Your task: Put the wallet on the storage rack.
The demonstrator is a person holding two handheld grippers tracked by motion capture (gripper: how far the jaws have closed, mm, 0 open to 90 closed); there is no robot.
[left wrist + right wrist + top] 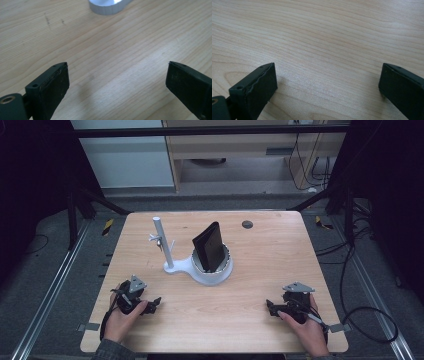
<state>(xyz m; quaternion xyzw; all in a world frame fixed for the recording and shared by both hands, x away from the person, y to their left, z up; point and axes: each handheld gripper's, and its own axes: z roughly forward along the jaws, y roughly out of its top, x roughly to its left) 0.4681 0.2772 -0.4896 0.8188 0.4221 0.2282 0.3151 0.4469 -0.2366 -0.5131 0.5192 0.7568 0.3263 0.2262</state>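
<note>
On a pale wooden table point(260, 270) ringed by dark floor, a black wallet point(209, 247) stands upright in the white stand point(200, 270), untouched. We rest our left gripper point(154, 304) and right gripper point(270, 307) near the front edge, jaws apart and empty; by our reckoning all the handling lies ahead.

We are looking at a lab or test bay: a bare wooden table point(260, 270) fenced by a black metal frame point(210, 131), loose cables point(350, 270) on grey carpet (tape-marked), plain cabinets point(235, 150) behind.
</note>
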